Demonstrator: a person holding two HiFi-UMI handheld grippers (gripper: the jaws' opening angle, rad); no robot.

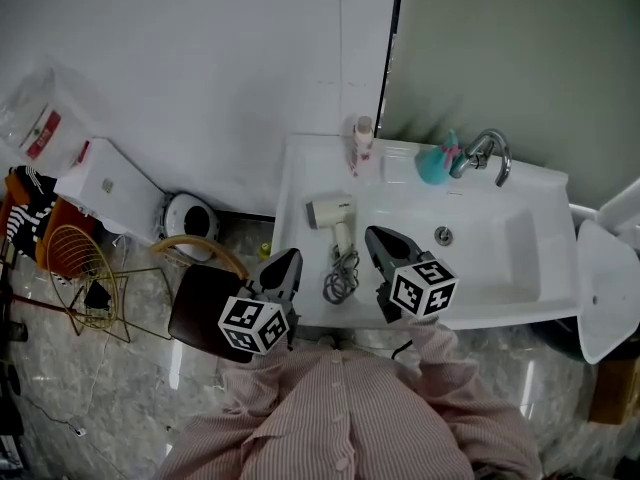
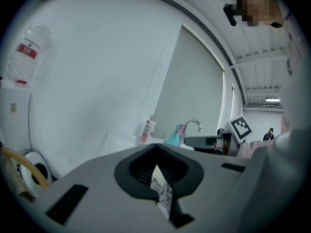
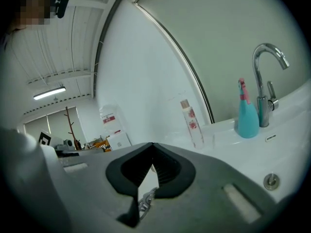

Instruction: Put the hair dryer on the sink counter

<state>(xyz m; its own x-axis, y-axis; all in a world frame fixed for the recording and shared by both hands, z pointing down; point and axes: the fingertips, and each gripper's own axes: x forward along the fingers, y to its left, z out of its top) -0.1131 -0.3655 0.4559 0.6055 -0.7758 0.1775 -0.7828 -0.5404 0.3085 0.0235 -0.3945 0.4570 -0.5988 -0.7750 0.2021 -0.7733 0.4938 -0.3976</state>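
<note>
Left hand-held gripper [image 1: 286, 264] hangs at the front left corner of the table [image 1: 300, 183], and the right hand-held gripper [image 1: 378, 240] sits over the front edge just beside the basin. On both, the jaw tips meet and nothing is pinched between them, so closed and empty.

The hair dryer [image 1: 330, 212] is lying on its side on the flat left part of the table, a bit further back than the two grippers and between them. Looks to me like the job's basically done.

Handling-wise I'd guess a hard plastic shell, fairly light but nose-heavy, and smooth enough to skate on glossy porcelain. If it needs moving, I'd grab the handle up near where it joins the barrel. The cord [image 1: 341, 276] is bunched in a loose coil in front of the handle near the front edge. It's floppy, so it'll drag and could snag or slide off, and I wouldn't lift by it.

Writing: nothing readable.
- No brand shows on the dryer.
- The slim bottle [image 1: 362, 146] at the back has a red-patterned label that's too small to read.
- The teal spray bottle [image 1: 436, 163] by the tap looks plain.
</note>
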